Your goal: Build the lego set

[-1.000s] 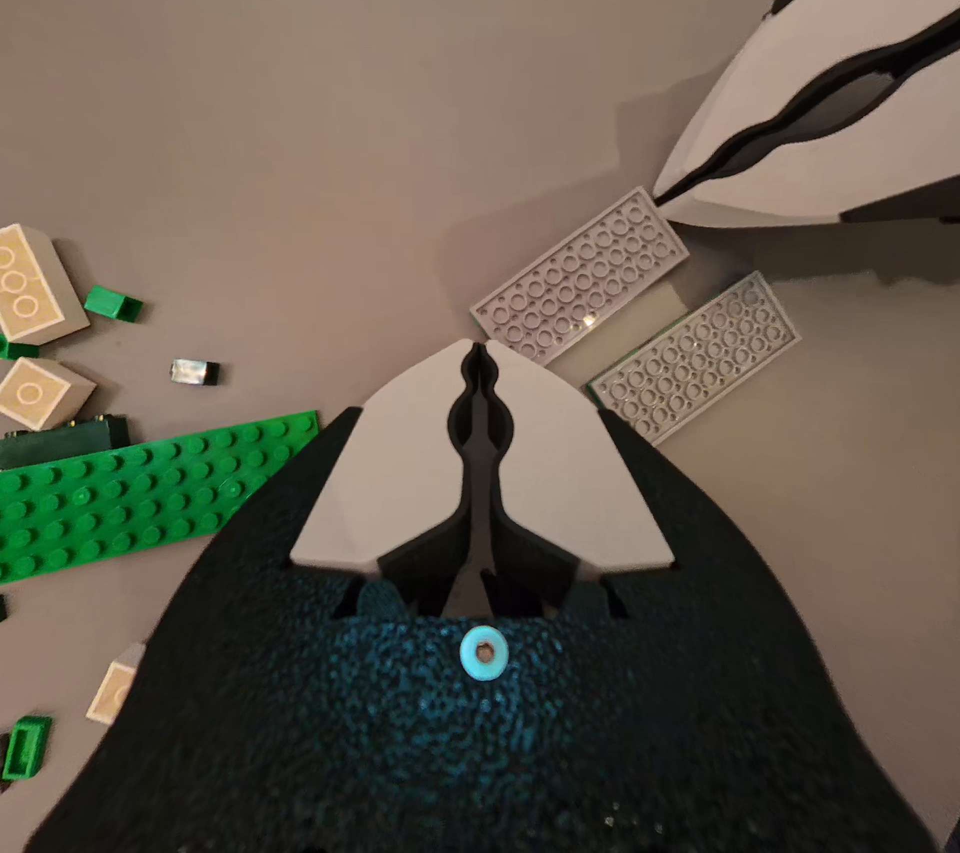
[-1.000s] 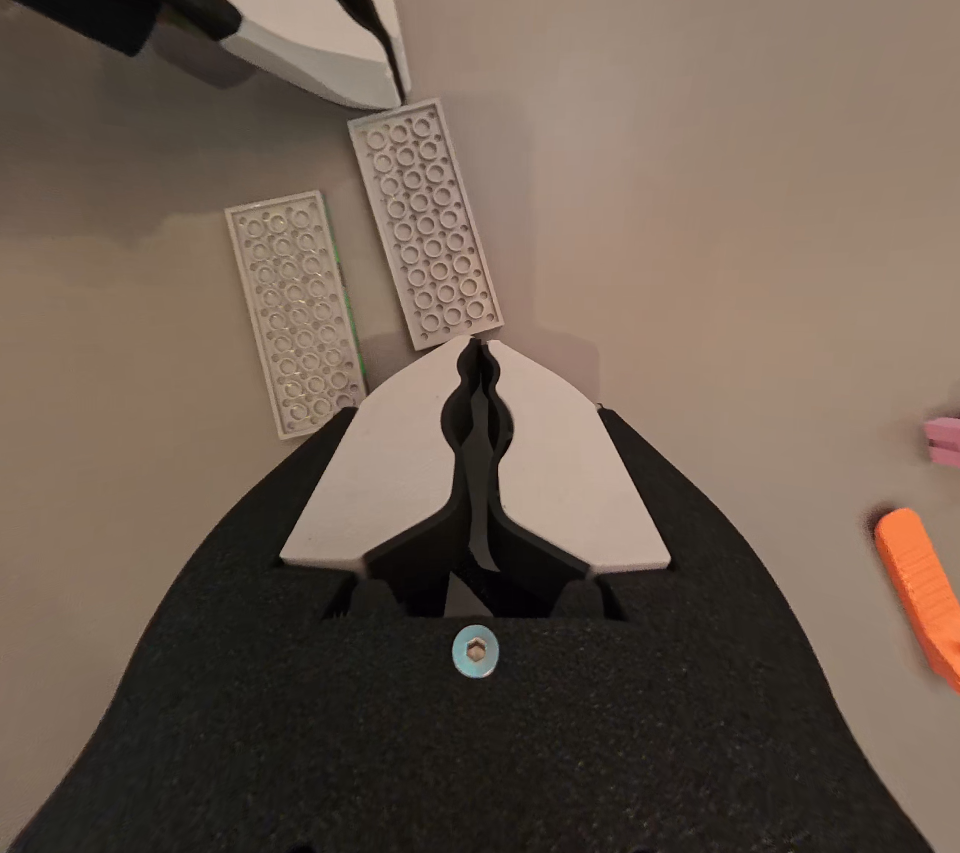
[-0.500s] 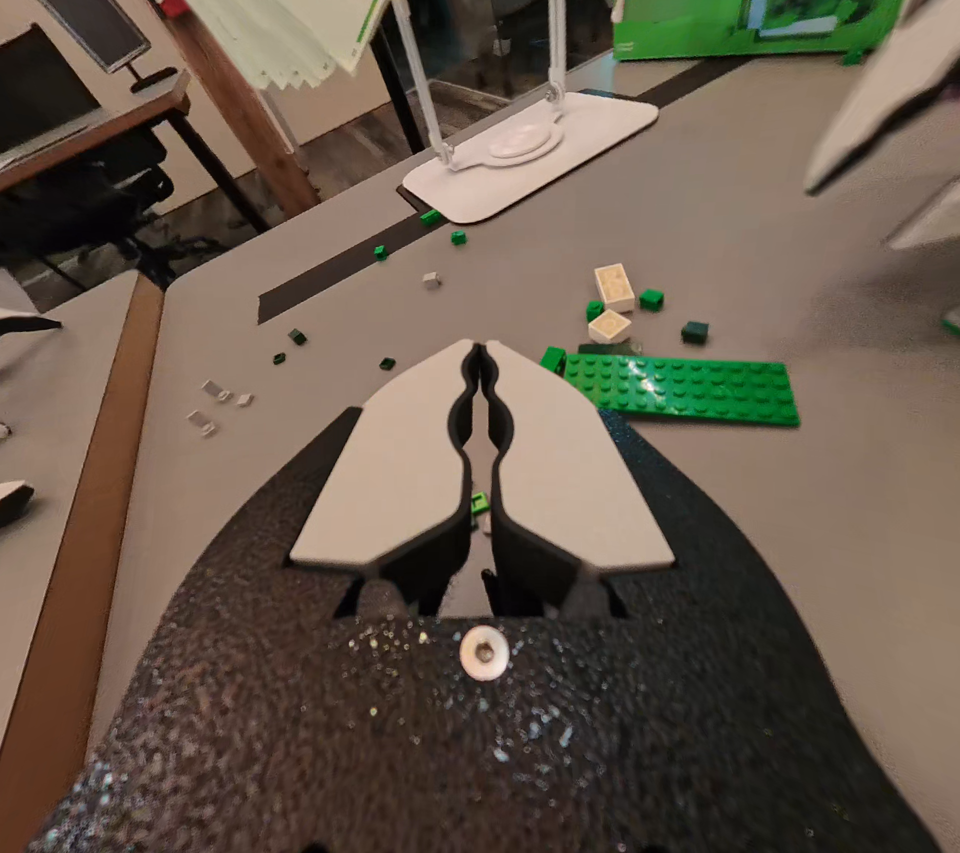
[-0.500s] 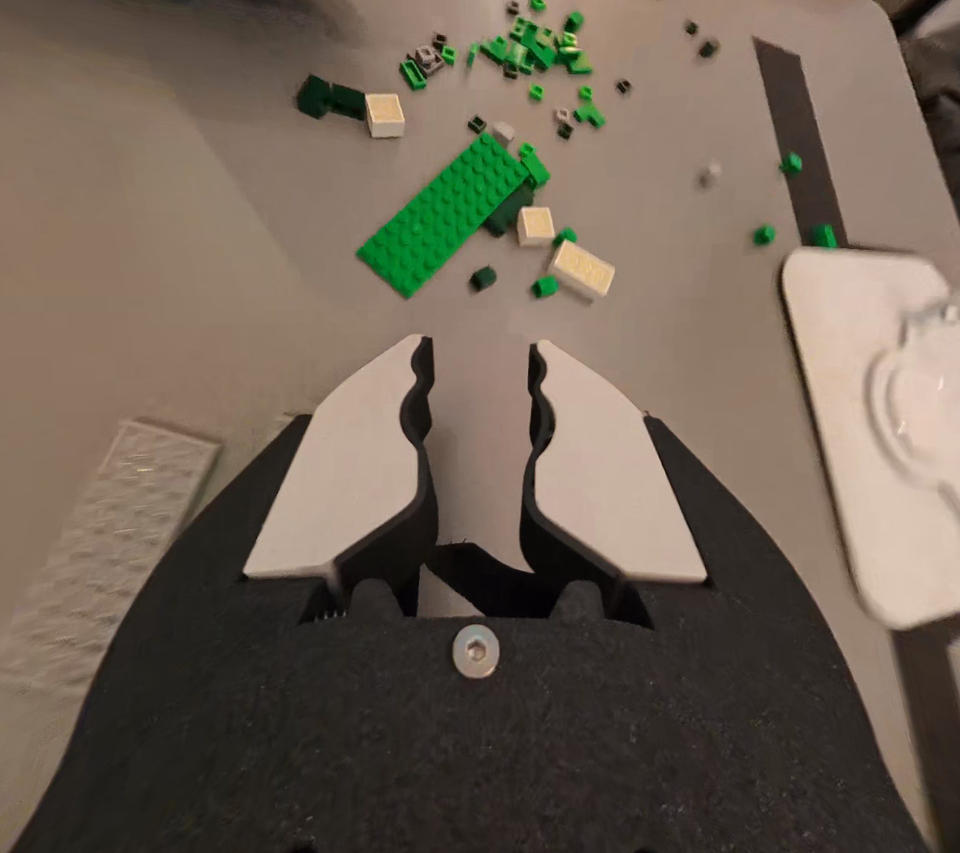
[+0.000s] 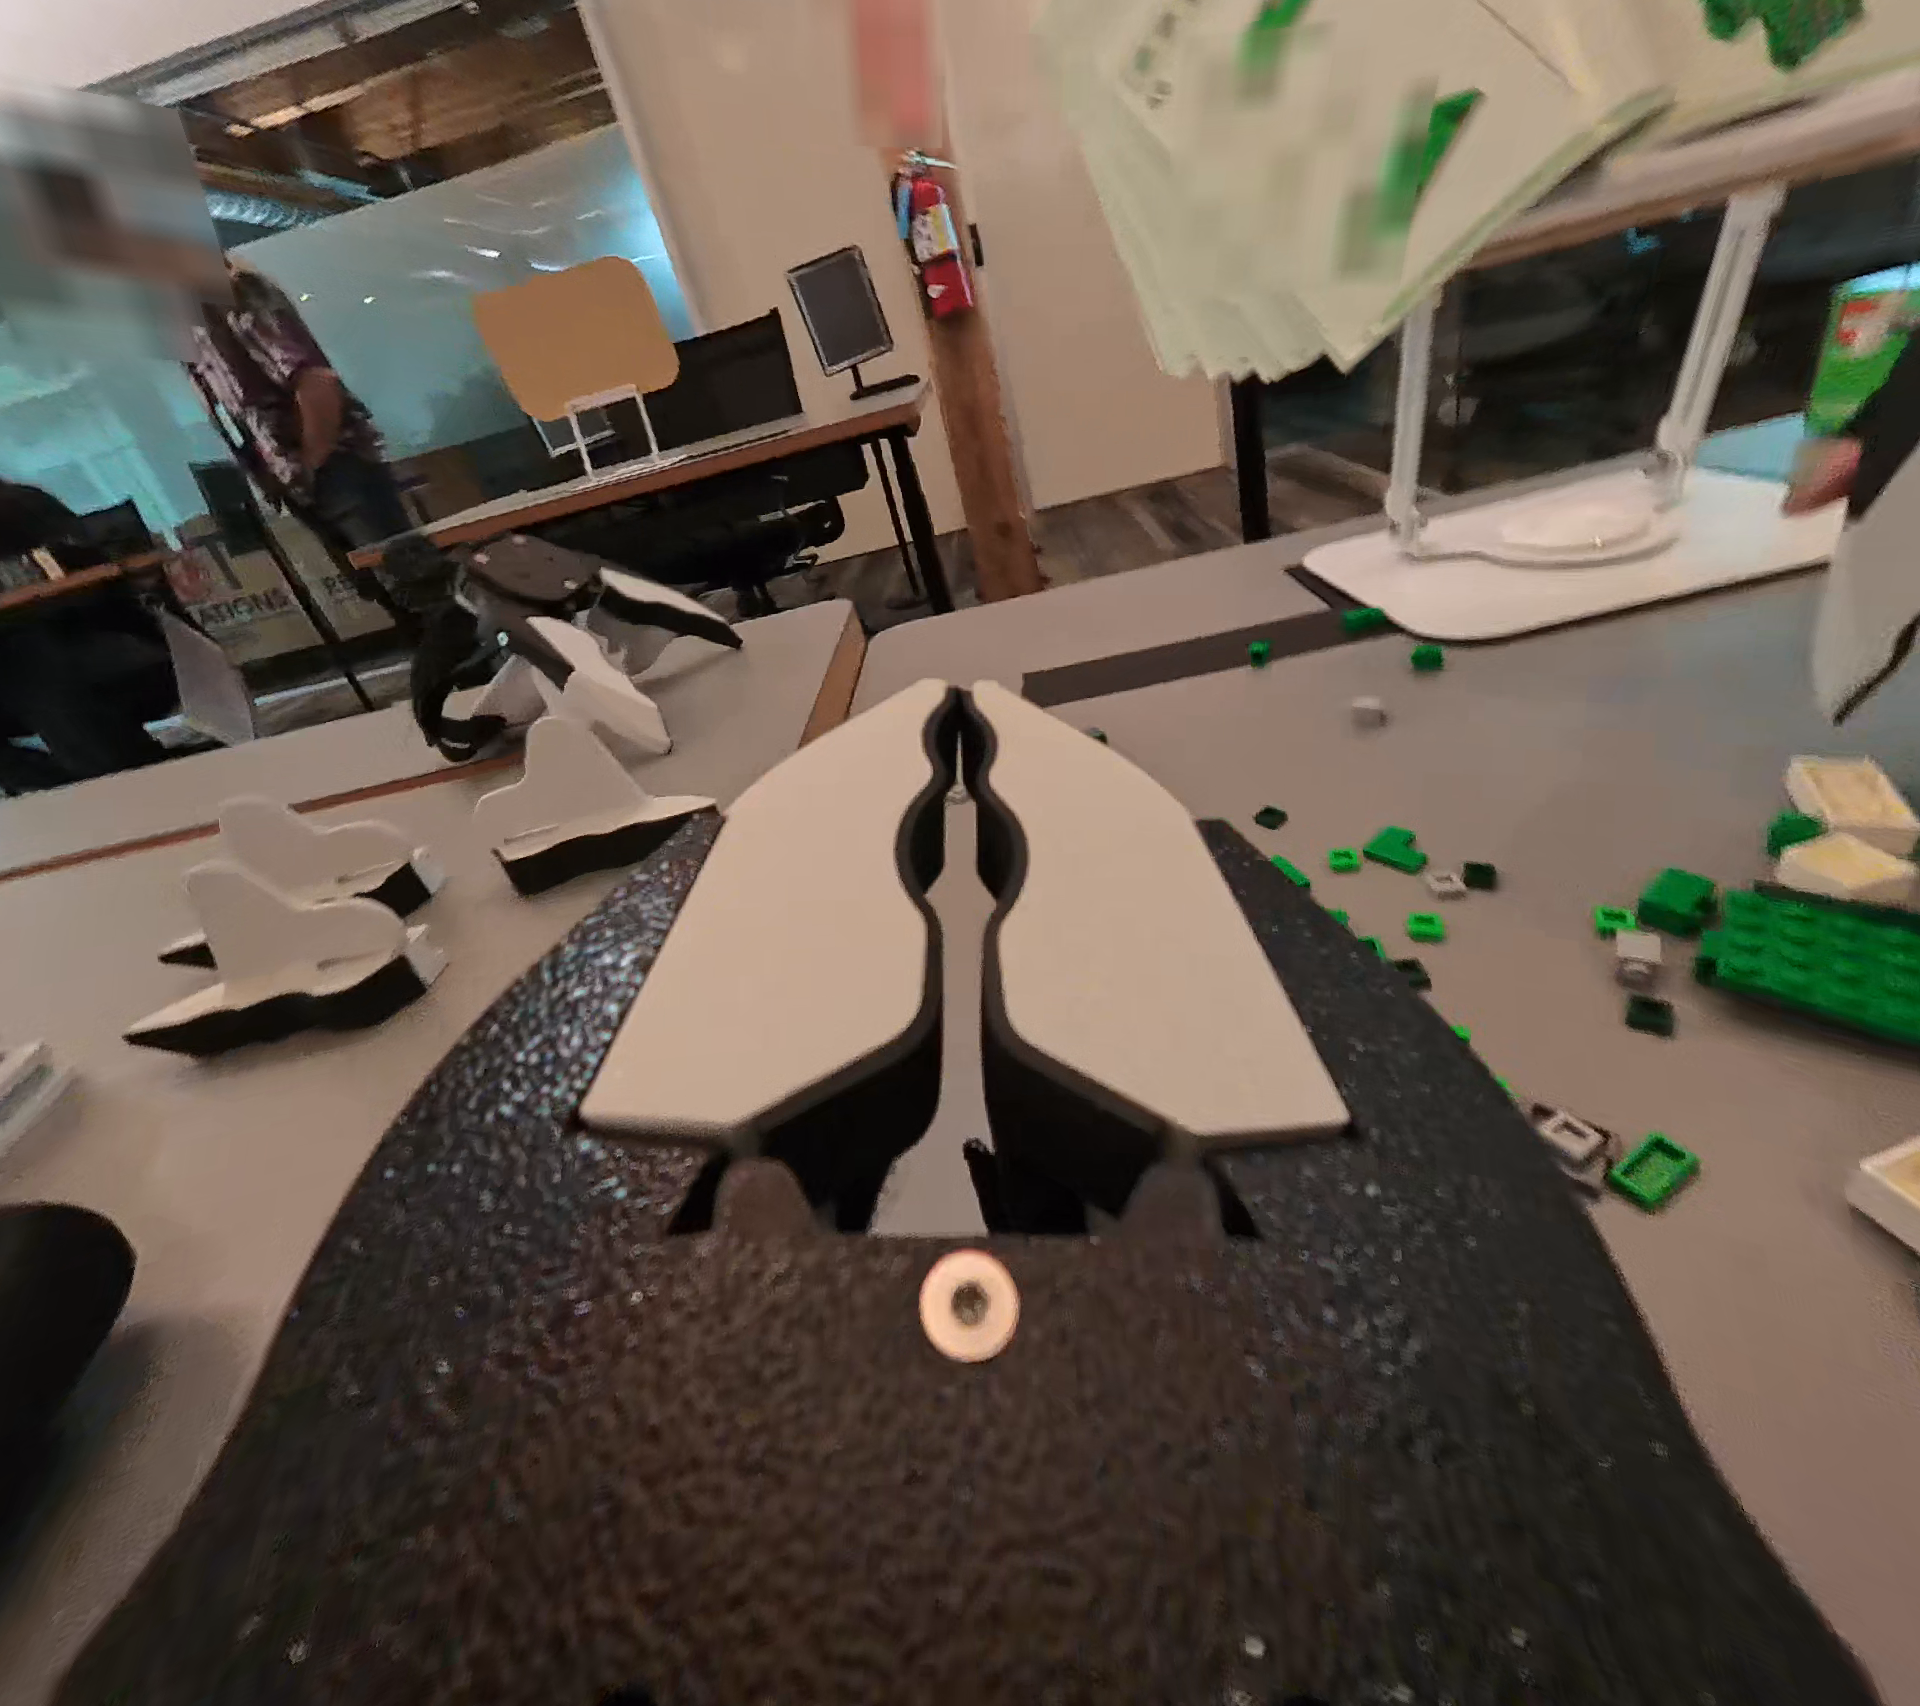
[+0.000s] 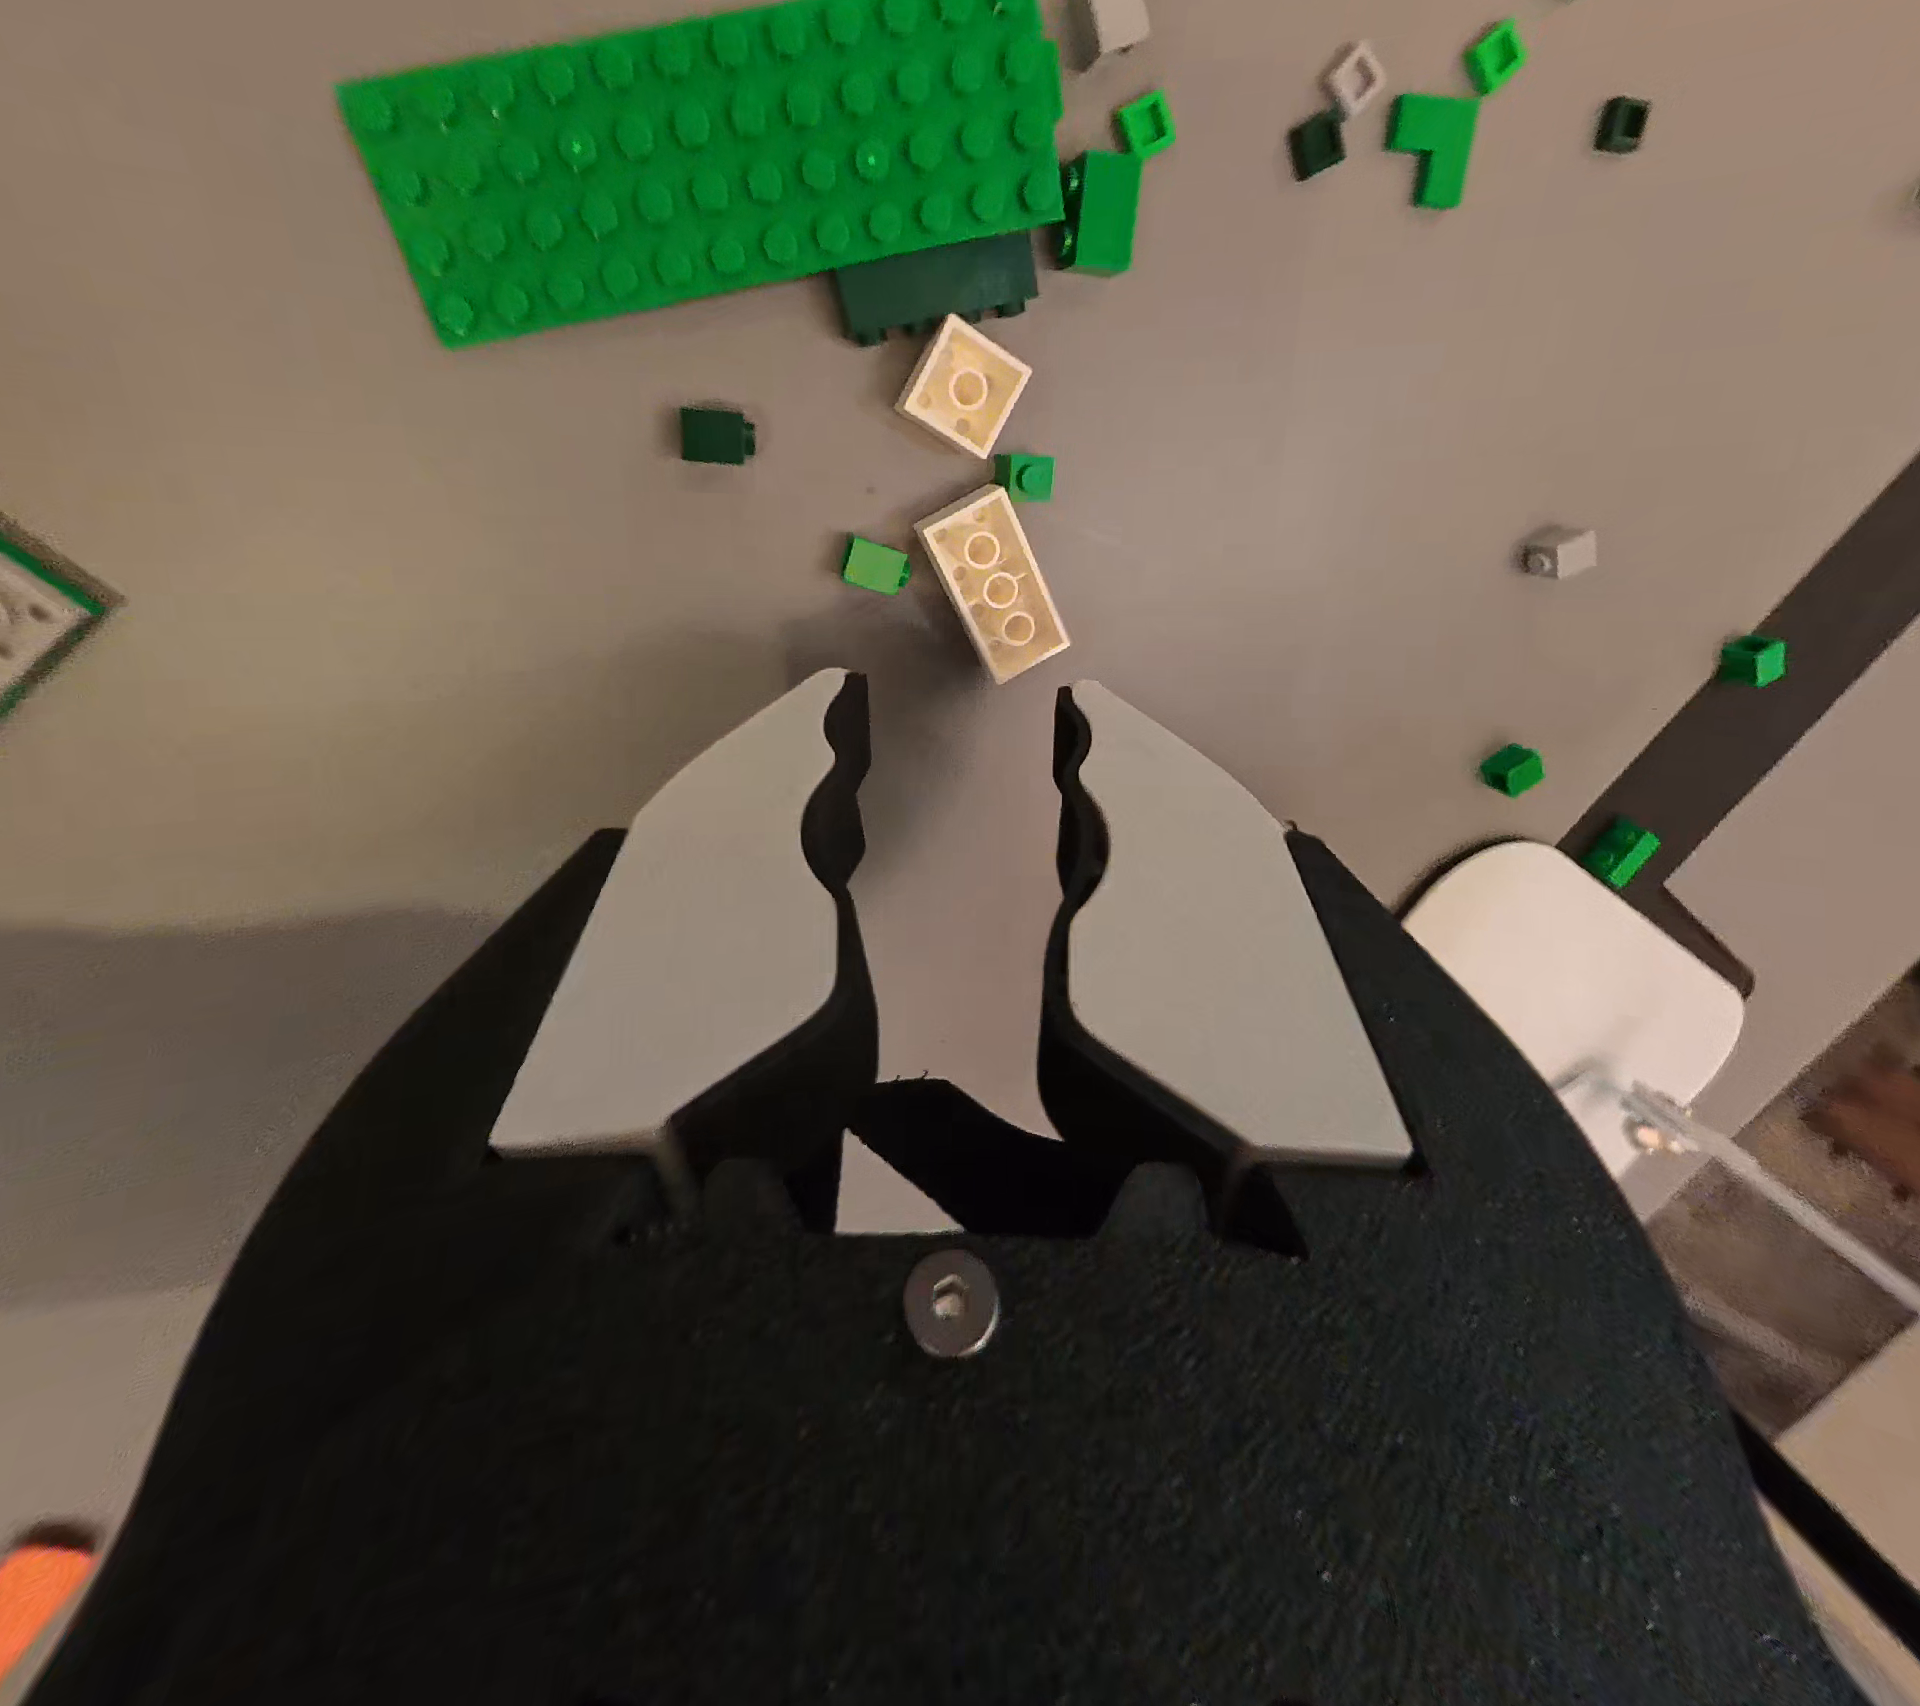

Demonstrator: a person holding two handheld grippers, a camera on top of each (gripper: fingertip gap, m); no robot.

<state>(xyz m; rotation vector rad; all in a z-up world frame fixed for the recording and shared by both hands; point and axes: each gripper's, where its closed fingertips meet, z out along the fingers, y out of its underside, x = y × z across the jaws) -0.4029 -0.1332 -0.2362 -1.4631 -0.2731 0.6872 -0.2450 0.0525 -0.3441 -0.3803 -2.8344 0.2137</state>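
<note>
So, going left to right. The left gripper [image 5: 962, 700] is clenched tight, fingertips meeting with nothing between them that I can make out. It's held up off the desk [image 5: 1558, 783] and angled toward the room rather than down at any brick, so it's not really near anything. Off to its right on the desk you can see the scatter of small green pieces [image 5: 1392, 846] and the end of the green plate [image 5: 1829, 955].

The right gripper [image 6: 961, 690] is the one that's actually lined up on something. It points down at the desk with its fingers spread apart and nothing between them, just bare desk. Just past the fingertips, and a touch toward the right finger [image 6: 1091, 711], lies a white brick [image 6: 992, 581] flipped over with its hollow side up. Its long axis runs mostly away from the gripper, slanted a bit, near end leaning right, far end left. No contact, but the near end sits just beyond the tips.

Around it: a small green brick [image 6: 875, 563] just to its left, a tiny green stud piece [image 6: 1025, 476] at its far end, a second, squarer white brick [image 6: 964, 397] further on, then the big green plate [image 6: 707, 150] with a dark green brick [image 6: 935, 297] tucked at its edge.

So the right gripper is clearly the nearer one to the white brick.
</note>
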